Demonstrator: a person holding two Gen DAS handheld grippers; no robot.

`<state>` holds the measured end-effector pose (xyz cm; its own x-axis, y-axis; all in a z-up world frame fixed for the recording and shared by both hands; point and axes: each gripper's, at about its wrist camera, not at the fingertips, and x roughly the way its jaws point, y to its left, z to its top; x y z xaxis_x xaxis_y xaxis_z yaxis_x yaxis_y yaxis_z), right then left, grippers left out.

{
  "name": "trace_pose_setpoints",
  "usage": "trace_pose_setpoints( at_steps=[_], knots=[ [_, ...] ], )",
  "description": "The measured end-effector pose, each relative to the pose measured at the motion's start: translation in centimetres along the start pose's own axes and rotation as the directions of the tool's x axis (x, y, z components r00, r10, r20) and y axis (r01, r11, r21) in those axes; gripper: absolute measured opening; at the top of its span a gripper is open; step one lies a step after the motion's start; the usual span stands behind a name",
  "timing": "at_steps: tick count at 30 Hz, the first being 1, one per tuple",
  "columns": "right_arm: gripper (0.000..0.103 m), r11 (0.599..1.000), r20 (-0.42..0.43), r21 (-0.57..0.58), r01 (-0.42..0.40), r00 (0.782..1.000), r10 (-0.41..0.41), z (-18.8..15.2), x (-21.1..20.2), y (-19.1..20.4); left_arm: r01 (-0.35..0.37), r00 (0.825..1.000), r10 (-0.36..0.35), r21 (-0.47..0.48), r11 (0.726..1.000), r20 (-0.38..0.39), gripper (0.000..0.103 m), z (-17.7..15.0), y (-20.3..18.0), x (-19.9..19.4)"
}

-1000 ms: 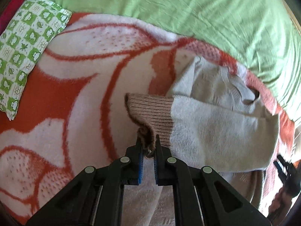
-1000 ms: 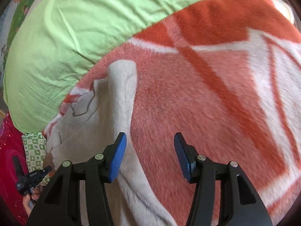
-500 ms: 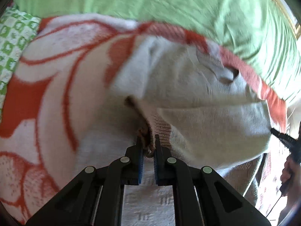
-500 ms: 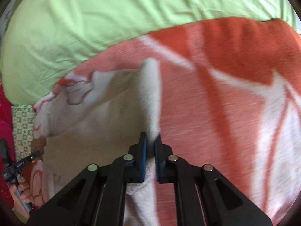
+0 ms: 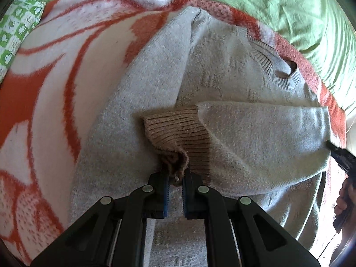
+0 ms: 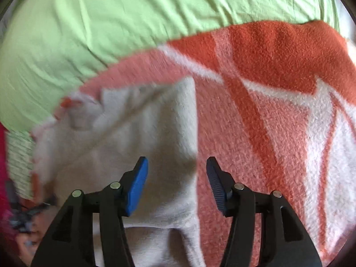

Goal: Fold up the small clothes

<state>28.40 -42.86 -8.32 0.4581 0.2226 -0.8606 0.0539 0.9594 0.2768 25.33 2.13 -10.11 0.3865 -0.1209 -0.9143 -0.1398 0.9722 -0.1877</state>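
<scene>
Left gripper [image 5: 175, 178] is seen clenched on the brown ribbed cuff [image 5: 178, 133] of the grey sweater [image 5: 222, 71]; compared with a second ago the sleeve [image 5: 262, 133] is now laid across the chest, below the neckline [image 5: 278, 66], where it was earlier held out past the garment's side over the blanket [image 5: 44, 89]. Right gripper [image 6: 176, 178] is seen released: its jaws have just been opening after a brief pinch half a second ago, and the sweater's folded side edge [image 6: 193, 133] lies beneath the gap, untouched by the pads. One sleeve fold is judged nearly complete, the cuff only needing to be let go; the side fold looks set down. Sweater is spread on the orange-and-white blanket, its collar end close to the blanket's far border where the green sheet [image 6: 133, 22] begins, so little room is left in that direction. Open blanket is available well to the right of the garment's edge in the right wrist view. A green-checked pillow [image 5: 15, 33] sits apart at far left. The person's hand [image 5: 344, 200] is glimpsed at the frame edge.
</scene>
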Motion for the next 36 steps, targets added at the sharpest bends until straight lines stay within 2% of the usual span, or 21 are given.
trace_pose_setpoints(
  at_steps=[1,2,3,6,7,11,13,15,18,19,20,22,24,27,31,36],
  knots=[
    [0.021,1.000,-0.036,0.002,-0.020,0.999,0.020,-0.1,0.8,0.1,-0.005,1.000,0.005,0.011,1.000,0.007,0.007,0.1,-0.2,-0.1],
    [0.011,1.000,-0.035,-0.008,-0.011,0.999,0.011,-0.2,1.0,0.2,-0.007,1.000,0.007,0.021,1.000,0.015,0.007,0.3,-0.4,-0.3],
    [0.009,1.000,-0.016,-0.027,-0.005,1.000,0.005,-0.1,0.7,0.3,-0.007,1.000,0.006,0.032,0.999,0.028,0.007,0.6,-0.5,-0.7],
    [0.007,1.000,0.036,0.009,-0.026,0.999,0.025,0.2,-0.9,-0.4,0.004,0.994,-0.013,0.076,0.997,0.111,0.007,1.7,-1.2,-2.8],
    [0.007,1.000,0.057,0.021,-0.018,0.998,0.017,0.2,-1.4,-0.7,-0.003,0.993,-0.007,0.086,0.996,0.118,0.007,2.0,-1.4,-2.9],
    [0.007,0.999,0.017,0.030,0.025,1.000,-0.026,-0.4,-0.2,-1.3,-0.047,0.999,0.046,0.096,0.994,0.018,0.007,1.3,-1.2,-0.2],
    [0.007,0.999,0.008,0.019,0.042,0.999,-0.043,-0.4,0.2,-0.9,-0.068,0.998,0.069,0.113,0.991,-0.005,0.008,0.4,-0.9,0.4],
    [0.008,0.998,0.003,-0.001,0.068,0.998,-0.068,0.0,0.1,0.0,-0.061,0.997,0.065,0.119,0.991,-0.031,0.013,-0.1,-0.8,0.4],
    [0.027,0.995,0.020,-0.012,0.100,0.995,-0.100,0.3,-0.5,1.8,-0.025,0.998,0.032,0.105,0.994,-0.063,0.016,-0.1,-0.3,-0.8],
    [0.034,0.996,0.037,-0.005,0.088,0.995,-0.088,0.1,-1.4,2.1,-0.014,0.998,0.020,0.097,0.995,-0.064,0.016,-0.3,0.1,-1.5],
    [0.038,0.997,0.057,0.005,0.072,0.996,-0.072,0.0,-2.1,2.3,-0.009,0.999,0.013,0.091,0.996,-0.053,0.021,-0.7,0.6,-2.6],
    [0.041,1.000,0.100,0.027,0.002,0.995,-0.005,-0.9,-4.0,2.6,-0.020,0.999,0.023,0.086,0.996,-0.040,0.035,-1.5,1.7,-4.2],
    [0.043,0.997,0.113,0.034,-0.063,0.992,0.059,-2.1,-5.3,3.5,-0.019,0.999,0.022,0.076,0.997,-0.042,0.056,-2.5,3.0,-5.3],
    [0.043,0.989,0.087,0.001,-0.150,0.985,0.149,-4.4,-6.0,6.0,-0.015,0.998,0.019,0.066,0.998,-0.062,0.057,-5.2,5.8,-7.1],
    [0.043,0.968,0.002,-0.064,-0.243,0.970,0.244,-8.4,-5.3,9.8,-0.008,0.991,0.013,0.040,0.999,-0.131,0.058,-8.5,8.9,-8.0],
    [0.043,0.953,-0.094,-0.116,-0.279,0.958,0.270,-12.2,-4.2,13.7,0.017,0.979,-0.012,0.023,1.000,-0.202,0.065,-13.3,12.1,-8.8]
  ],
)
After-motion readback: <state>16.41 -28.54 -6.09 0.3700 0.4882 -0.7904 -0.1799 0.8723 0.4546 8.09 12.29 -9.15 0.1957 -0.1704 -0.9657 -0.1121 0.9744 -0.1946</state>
